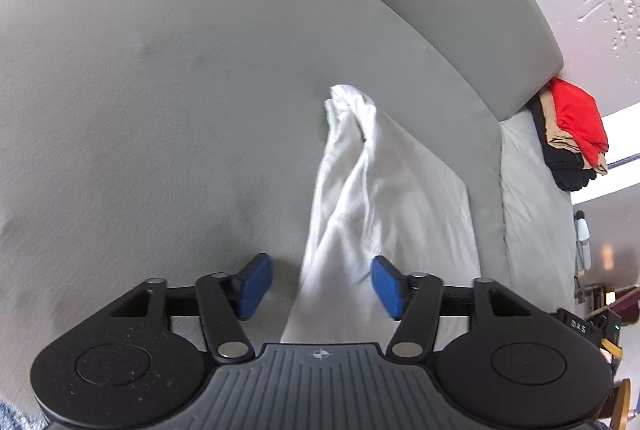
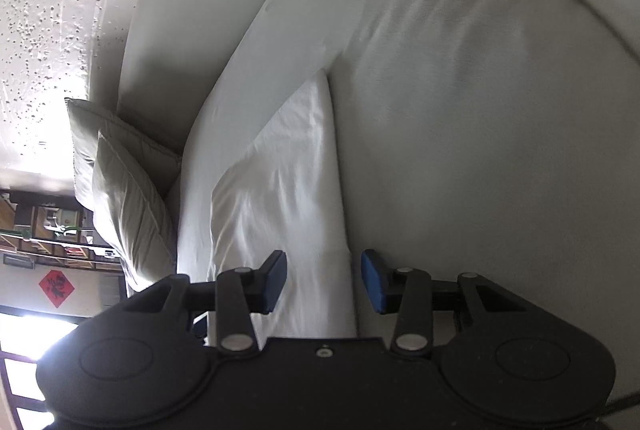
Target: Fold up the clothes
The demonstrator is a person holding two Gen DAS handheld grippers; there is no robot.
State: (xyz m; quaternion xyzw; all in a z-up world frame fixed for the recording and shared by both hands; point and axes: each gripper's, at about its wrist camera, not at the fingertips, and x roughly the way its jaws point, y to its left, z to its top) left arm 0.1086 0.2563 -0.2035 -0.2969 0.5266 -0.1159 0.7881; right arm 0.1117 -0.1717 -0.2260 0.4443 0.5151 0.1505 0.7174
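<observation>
Your left gripper (image 1: pixel 318 286) stands spread with the white garment (image 1: pixel 360 197), centre frame on the grey sofa (image 1: pixel 160 109), passing loosely between; your right gripper (image 2: pixel 323 282) straddles its edge unpinched, so the fold may slump

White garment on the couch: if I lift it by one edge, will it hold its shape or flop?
Likely flop: the white garment lies in soft folds with a bunched, twisted end, so it looks thin and limp. Probably light. It may drag across the grey couch cushion rather than slide cleanly.
</observation>
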